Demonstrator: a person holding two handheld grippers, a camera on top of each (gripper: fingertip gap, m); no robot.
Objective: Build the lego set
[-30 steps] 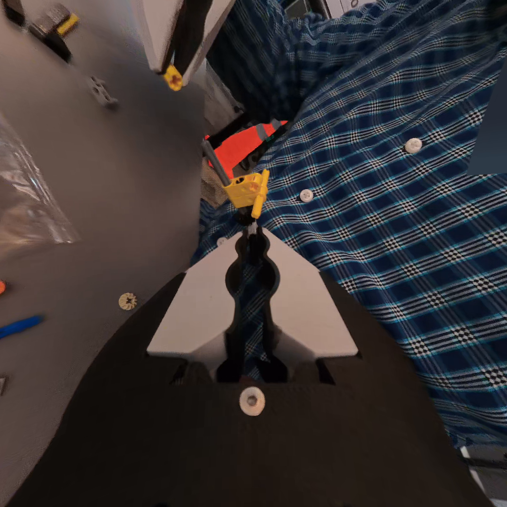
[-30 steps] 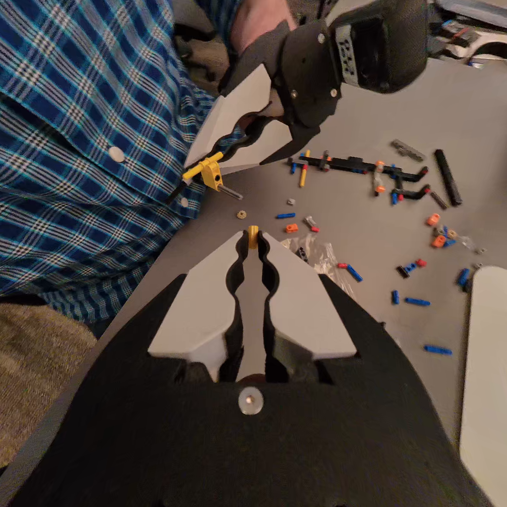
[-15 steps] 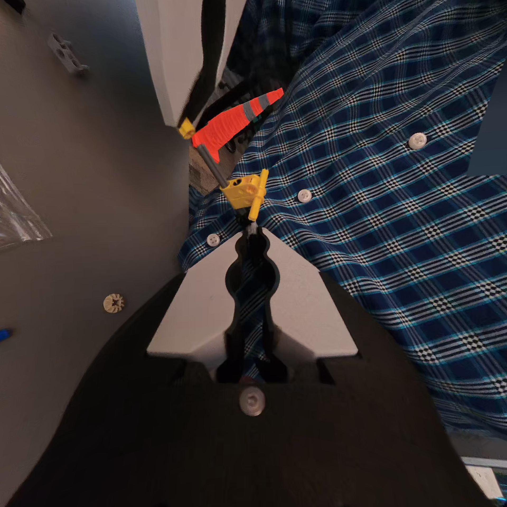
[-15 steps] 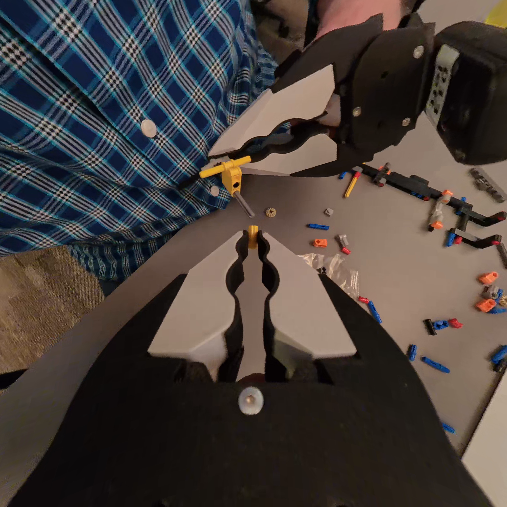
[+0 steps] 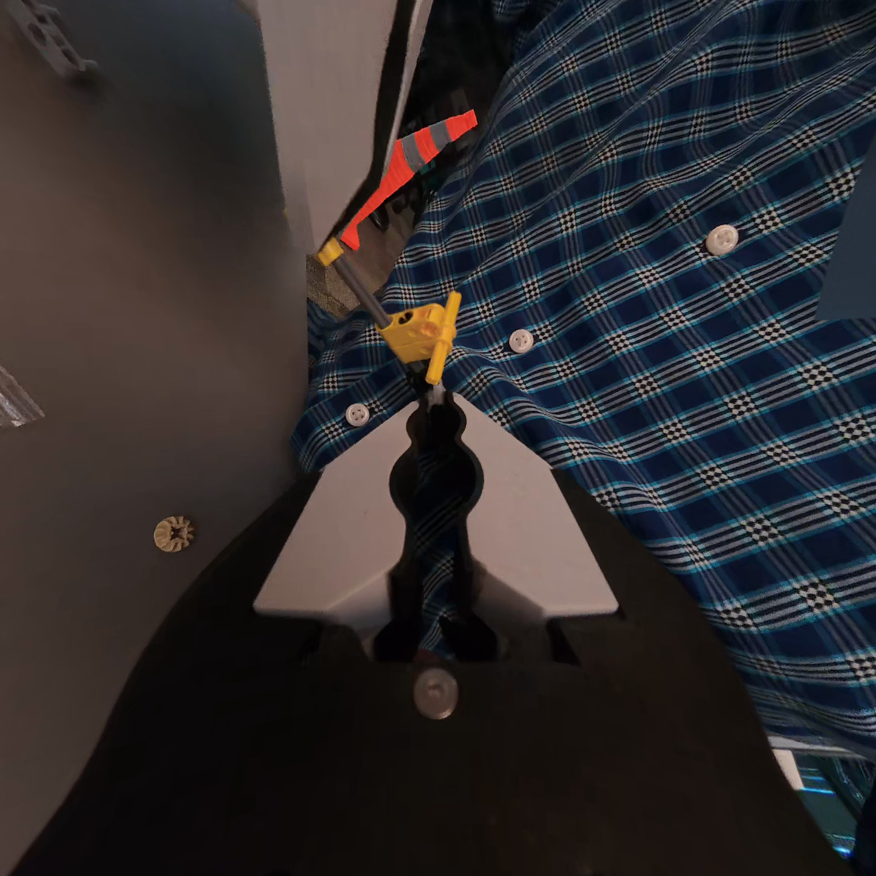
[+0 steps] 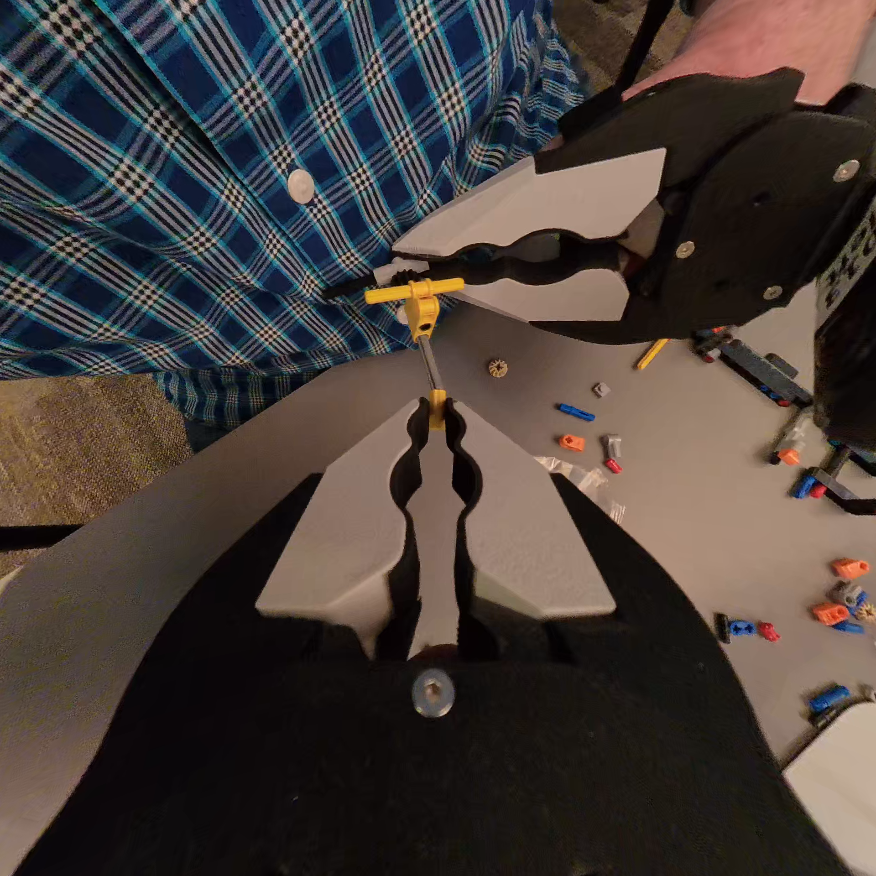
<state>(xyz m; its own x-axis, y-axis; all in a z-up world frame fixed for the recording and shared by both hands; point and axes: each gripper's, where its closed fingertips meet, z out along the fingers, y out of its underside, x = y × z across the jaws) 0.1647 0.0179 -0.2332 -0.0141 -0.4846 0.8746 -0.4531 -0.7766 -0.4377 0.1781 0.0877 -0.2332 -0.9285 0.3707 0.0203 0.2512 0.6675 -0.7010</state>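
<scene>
My left gripper (image 5: 433, 396) is shut on a small lego sub-assembly: a yellow connector block (image 5: 415, 332) with a yellow cross axle (image 5: 443, 339) and a grey axle (image 5: 358, 287) sticking out. My right gripper (image 6: 437, 406) is shut on a small yellow bush (image 6: 436, 408), which sits on the free end of the grey axle (image 6: 429, 362). In the left wrist view the yellow bush (image 5: 329, 251) shows at the axle's tip, at the right gripper's fingers (image 5: 327, 118). The left gripper (image 6: 407, 272) and the yellow connector block (image 6: 423, 310) also show in the right wrist view, held above the table edge.
The grey table (image 6: 663, 474) carries several loose pieces: a tan gear (image 6: 497, 368), a blue pin (image 6: 576, 412), an orange connector (image 6: 571, 442), a clear plastic bag (image 6: 583, 479), and a black beam assembly (image 6: 758, 369). A person's plaid shirt (image 6: 189, 166) is close behind. A white object (image 6: 839, 777) sits at right. The tips of one gripper are about 8 centimetres away from the tips of the other.
My right gripper has moved up to the left gripper's assembly; the yellow bush went from apart from the grey axle to sitting on its end. The grey axle has swung toward my right gripper.
</scene>
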